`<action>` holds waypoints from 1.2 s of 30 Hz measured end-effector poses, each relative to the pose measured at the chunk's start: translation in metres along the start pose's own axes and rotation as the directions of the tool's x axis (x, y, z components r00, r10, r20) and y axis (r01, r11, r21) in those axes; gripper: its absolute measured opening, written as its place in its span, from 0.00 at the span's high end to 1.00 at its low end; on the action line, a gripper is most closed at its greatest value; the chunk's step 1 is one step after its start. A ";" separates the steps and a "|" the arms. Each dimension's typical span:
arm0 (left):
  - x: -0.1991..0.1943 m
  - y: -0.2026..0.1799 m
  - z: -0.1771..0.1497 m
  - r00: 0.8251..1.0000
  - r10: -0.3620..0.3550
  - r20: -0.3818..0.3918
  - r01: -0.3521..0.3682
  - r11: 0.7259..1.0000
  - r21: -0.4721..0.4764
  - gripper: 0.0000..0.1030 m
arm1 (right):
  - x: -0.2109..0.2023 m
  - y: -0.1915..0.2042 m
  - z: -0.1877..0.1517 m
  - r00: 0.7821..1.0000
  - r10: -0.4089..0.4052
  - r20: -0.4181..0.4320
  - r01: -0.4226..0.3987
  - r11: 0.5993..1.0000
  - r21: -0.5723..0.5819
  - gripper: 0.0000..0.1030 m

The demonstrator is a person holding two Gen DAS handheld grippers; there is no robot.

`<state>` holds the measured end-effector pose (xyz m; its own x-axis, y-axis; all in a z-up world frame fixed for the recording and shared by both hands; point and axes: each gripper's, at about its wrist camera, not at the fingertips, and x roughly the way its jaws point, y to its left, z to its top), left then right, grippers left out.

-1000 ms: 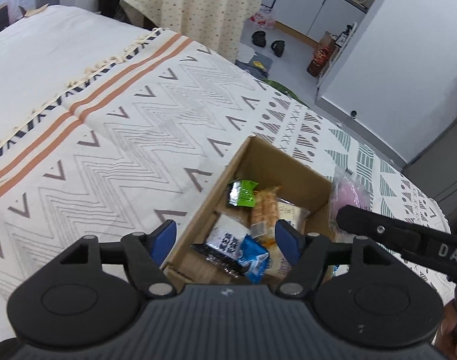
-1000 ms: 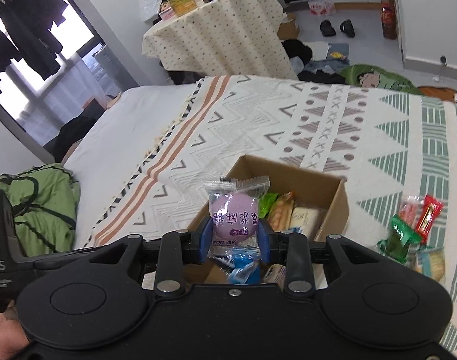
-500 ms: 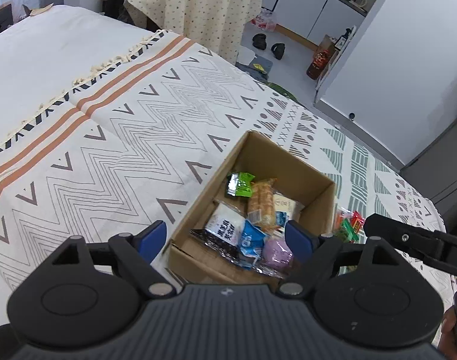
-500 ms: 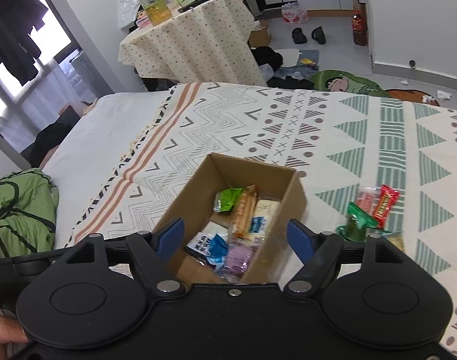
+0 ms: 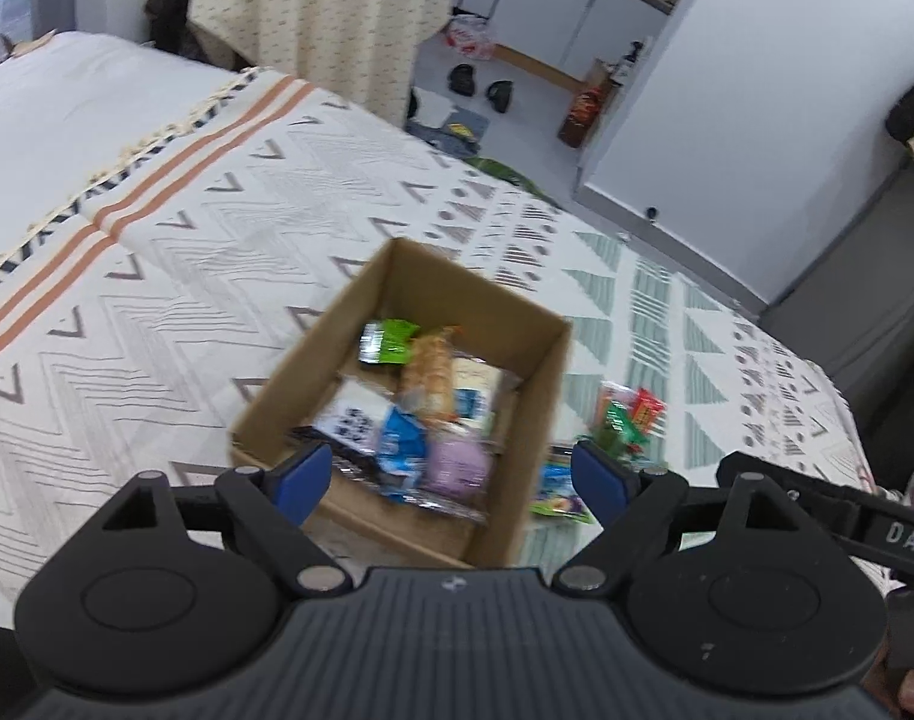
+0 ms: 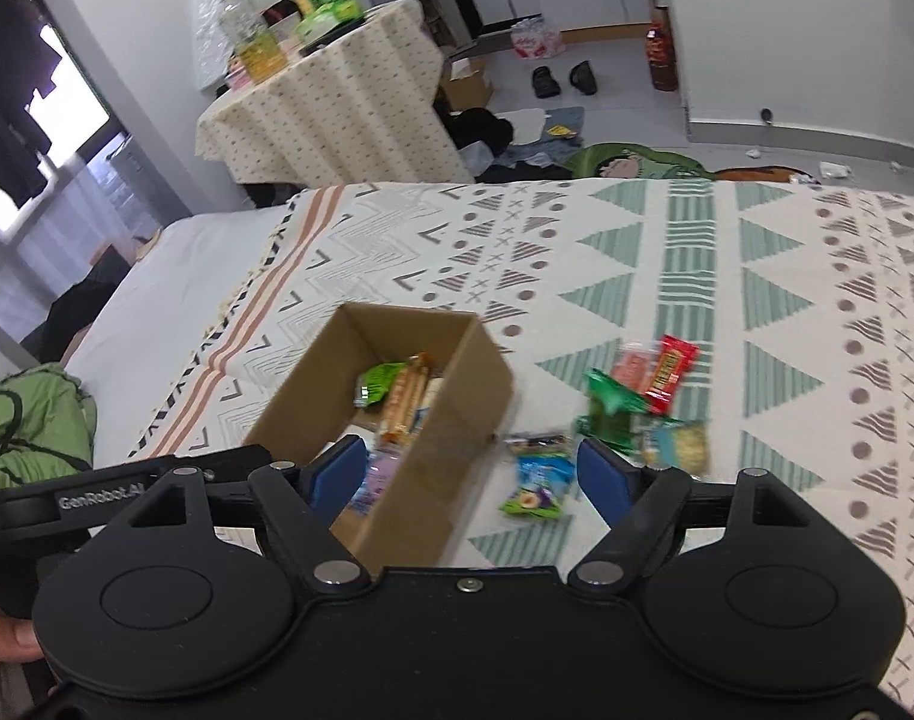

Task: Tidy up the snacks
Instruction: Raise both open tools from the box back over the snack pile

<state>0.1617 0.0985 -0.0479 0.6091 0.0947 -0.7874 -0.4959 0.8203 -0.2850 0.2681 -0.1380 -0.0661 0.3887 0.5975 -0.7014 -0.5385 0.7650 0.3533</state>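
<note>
Both grippers hover above a bed, each spread wide with nothing between its blue pads. The left gripper (image 5: 451,474) hangs over the near end of an open cardboard box (image 5: 313,378), and the right gripper (image 6: 472,477) straddles the box's right wall and the loose snacks beside it.

Inside the box, nearest, lie a purple round bun pack (image 5: 457,465), a blue packet (image 5: 403,447) and a black-and-white packet (image 5: 352,423); farther in sit a long orange biscuit pack (image 5: 430,375) and a green packet (image 5: 388,342).

On the patterned bedspread (image 6: 757,312), just right of the box, lies a blue-and-green pouch (image 6: 538,477). Near it are a pale cracker pack (image 6: 679,447) and a dark green packet (image 6: 610,408), then a red bar (image 6: 670,372) against a pink packet (image 6: 634,366).

Beyond the bed stands a round bench (image 6: 331,114) under a dotted cloth, carrying bottles.
</note>
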 end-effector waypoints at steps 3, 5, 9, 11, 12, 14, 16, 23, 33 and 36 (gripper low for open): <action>-0.002 -0.017 -0.004 1.000 -0.027 0.011 0.027 0.999 0.023 0.16 | -0.008 -0.016 -0.005 1.000 -0.006 0.014 0.006 1.000 0.014 0.25; -0.003 -0.028 -0.007 0.998 -0.052 0.025 0.051 0.998 0.042 0.17 | -0.012 -0.027 -0.009 1.000 -0.010 0.019 0.010 1.000 0.029 0.26; 0.001 -0.048 -0.014 0.997 -0.070 0.029 0.068 0.995 0.067 0.18 | -0.015 -0.047 -0.018 1.000 -0.021 0.014 0.020 0.997 0.070 0.27; 0.004 -0.055 -0.018 0.997 -0.077 0.025 0.075 0.995 0.073 0.19 | -0.018 -0.053 -0.021 1.000 -0.022 0.019 0.021 0.997 0.073 0.27; 0.006 -0.058 -0.020 0.997 -0.079 0.023 0.077 0.994 0.077 0.19 | -0.019 -0.057 -0.022 0.999 -0.024 0.021 0.022 0.997 0.075 0.27; 0.008 -0.064 -0.024 0.997 -0.080 0.023 0.078 0.993 0.084 0.20 | -0.019 -0.064 -0.024 0.999 -0.025 0.023 0.023 0.996 0.086 0.27; 0.011 -0.070 -0.027 0.996 -0.081 0.023 0.079 0.993 0.090 0.21 | -0.019 -0.071 -0.026 0.999 -0.027 0.025 0.024 0.995 0.096 0.27; 0.024 -0.084 -0.034 0.996 -0.085 0.012 0.083 0.991 0.105 0.28 | -0.014 -0.093 -0.038 0.999 -0.044 0.017 0.041 0.992 0.123 0.27; 0.053 -0.108 -0.049 0.995 -0.096 -0.015 0.098 0.987 0.131 0.38 | -0.005 -0.116 -0.045 0.999 -0.037 0.025 0.033 0.988 0.149 0.28; 0.066 -0.111 -0.053 0.996 -0.086 -0.032 0.089 0.988 0.126 0.40 | 0.000 -0.119 -0.046 0.999 -0.039 0.023 0.035 0.989 0.146 0.29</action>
<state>0.2240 -0.0162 -0.0972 0.6296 0.0059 -0.7769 -0.3572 0.8902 -0.2828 0.2982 -0.2402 -0.1368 0.4261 0.5726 -0.7005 -0.4092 0.8125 0.4152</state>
